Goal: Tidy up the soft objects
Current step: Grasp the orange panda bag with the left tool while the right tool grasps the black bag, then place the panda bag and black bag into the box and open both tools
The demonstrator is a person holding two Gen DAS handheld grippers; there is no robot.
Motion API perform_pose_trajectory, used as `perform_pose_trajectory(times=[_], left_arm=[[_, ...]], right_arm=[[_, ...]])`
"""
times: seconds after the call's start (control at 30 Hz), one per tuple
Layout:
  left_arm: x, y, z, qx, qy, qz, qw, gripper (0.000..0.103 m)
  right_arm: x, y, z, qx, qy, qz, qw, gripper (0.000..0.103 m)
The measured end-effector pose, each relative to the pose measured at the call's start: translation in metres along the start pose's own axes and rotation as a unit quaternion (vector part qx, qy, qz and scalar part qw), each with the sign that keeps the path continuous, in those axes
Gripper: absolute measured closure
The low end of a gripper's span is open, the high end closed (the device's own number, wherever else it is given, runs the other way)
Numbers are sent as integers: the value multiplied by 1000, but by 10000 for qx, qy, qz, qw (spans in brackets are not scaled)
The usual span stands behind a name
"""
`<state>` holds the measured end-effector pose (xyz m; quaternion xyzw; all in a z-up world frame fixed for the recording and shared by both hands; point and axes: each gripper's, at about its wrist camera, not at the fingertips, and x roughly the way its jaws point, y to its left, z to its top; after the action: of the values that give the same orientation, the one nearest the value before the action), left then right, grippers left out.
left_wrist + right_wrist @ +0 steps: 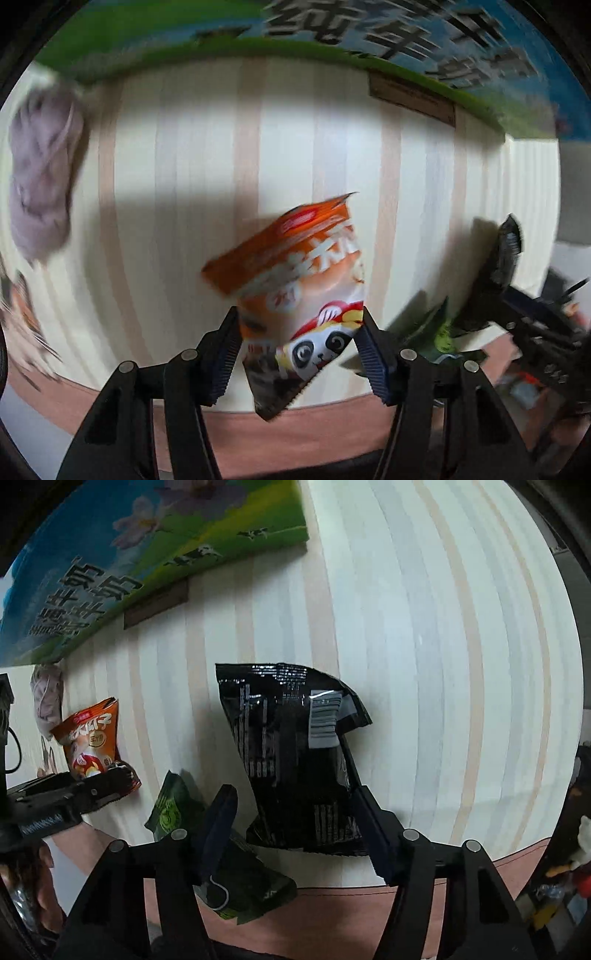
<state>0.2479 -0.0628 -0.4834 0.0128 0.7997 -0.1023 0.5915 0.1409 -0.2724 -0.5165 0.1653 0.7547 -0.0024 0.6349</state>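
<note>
The left claw (300, 343) is clenched on the orange snack bag (295, 295), its pads pressing both sides of the bag's lower half at the bottom centre of the left wrist view; whether the bag is lifted clear of the striped tabletop (184, 184) I cannot tell. In the right wrist view the right claw (291, 823) straddles the lower end of the black snack bag (291, 746), which lies flat at the frame's middle. One pad touches the bag's right edge, the other stands apart from it, so I read that claw as released and closing in. A green snack bag (173, 805) lies untouched at the lower left, partly under that claw's left finger. A grey soft toy (40, 173) lies at the left edge, near a printed carton (110, 565) along the top. By my judgement the sorting is at an early stage: nothing looks gathered anywhere yet, and four soft items remain scattered.
</note>
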Motion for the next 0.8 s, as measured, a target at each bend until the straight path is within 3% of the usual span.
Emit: perform_pose_trajectory(times=[0.1, 0.2, 0.33, 0.47, 0.6, 0.8], left_arm=[[-2, -24, 5, 198, -168, 374, 9990, 46], [-7, -40, 5, 284, -432, 586, 9969, 53], [-19, -57, -12, 302, -660, 513, 9960, 54], [-66, -45, -36, 248, -940, 59, 9952, 54], [-138, -39, -45, 198, -1451, -371, 9885, 54], [-222, -32, -8, 380, -1915, -710, 9782, 54]], right_arm=[[2, 5, -3, 27, -58, -148, 9999, 36], [3, 8, -2, 6, -180, -386, 9991, 53], [-2, 20, -16, -71, -249, -320, 9992, 58], [-38, 33, -31, -187, -517, 51, 9985, 58], [-105, 55, -45, -444, -1022, 591, 9920, 58], [-182, 91, -8, -866, -1482, 1013, 9799, 58]])
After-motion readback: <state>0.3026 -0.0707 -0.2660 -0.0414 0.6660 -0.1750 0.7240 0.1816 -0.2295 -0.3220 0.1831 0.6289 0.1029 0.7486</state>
